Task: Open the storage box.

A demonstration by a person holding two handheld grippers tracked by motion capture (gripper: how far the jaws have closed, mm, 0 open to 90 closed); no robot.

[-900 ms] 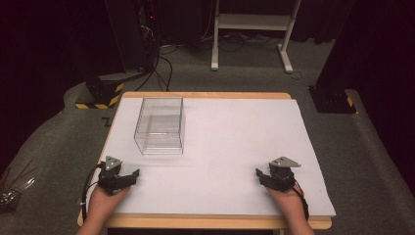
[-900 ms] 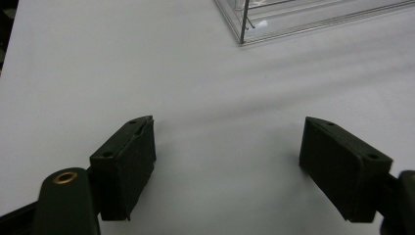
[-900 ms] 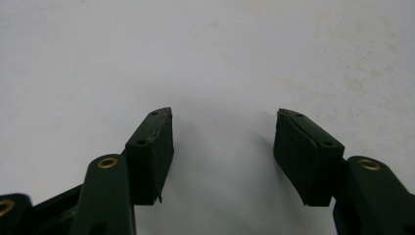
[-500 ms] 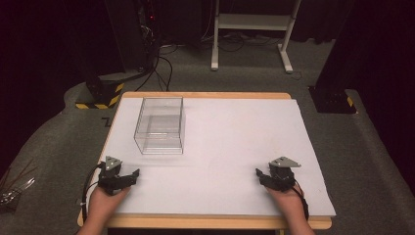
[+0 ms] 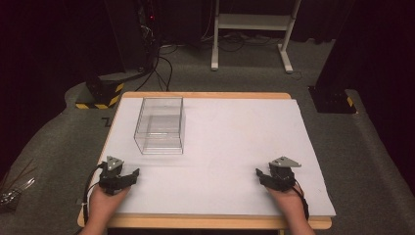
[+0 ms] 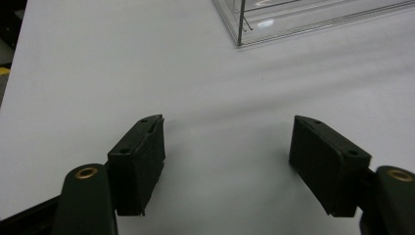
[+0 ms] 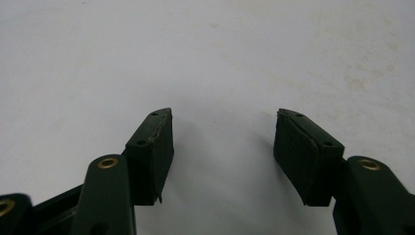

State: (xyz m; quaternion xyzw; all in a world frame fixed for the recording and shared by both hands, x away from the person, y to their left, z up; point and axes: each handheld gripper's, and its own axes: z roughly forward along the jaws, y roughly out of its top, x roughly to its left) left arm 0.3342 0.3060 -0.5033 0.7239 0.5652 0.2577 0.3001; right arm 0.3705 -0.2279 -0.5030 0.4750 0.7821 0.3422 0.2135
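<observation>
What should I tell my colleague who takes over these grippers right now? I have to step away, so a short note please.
Left gripper: open, empty, low over the near left of the table.
Right gripper: open, empty, low over the near right.
Clear box: upright on the far left of the white surface, apart from both grippers, nearer the left one; it looks empty.
Done: nothing has been gripped.
Left: likely reach for the box, probably with the left gripper.
</observation>
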